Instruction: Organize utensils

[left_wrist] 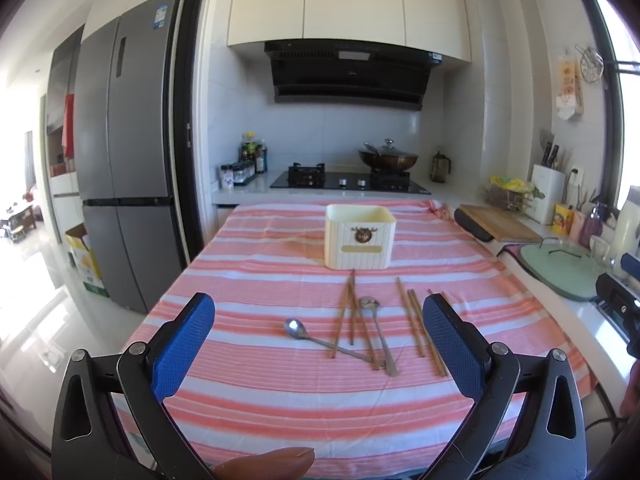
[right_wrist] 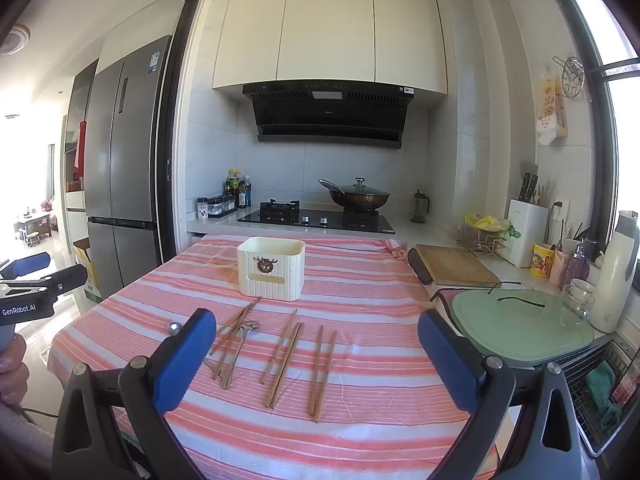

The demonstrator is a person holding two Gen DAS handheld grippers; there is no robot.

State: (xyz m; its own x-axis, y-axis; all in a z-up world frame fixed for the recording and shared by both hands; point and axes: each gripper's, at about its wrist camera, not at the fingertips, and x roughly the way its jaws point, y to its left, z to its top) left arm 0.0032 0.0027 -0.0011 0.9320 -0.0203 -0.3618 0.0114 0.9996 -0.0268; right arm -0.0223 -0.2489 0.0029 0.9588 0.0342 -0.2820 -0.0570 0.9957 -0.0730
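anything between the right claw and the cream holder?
Yes: chopsticks and a spoon lie on the striped cloth before the cream holder, per right wrist view.

spoons (left_wrist: pixel 370 305): 2 | chopsticks (right_wrist: pixel 320 372): cannot tell exactly | holder (right_wrist: pixel 271 268): 1

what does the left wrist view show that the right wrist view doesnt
Only the left wrist view shows the whole round-bowled spoon, its handle running under the chopsticks; the right view catches just its bowl behind a blue finger.

Only the right wrist view shows the two rightmost chopsticks in full, the white thermos and the wire basket.

Both show the cream holder on the striped cloth, the loose chopsticks, the second spoon and the wok. Both the left tongs and the right tongs are open and hold nothing.
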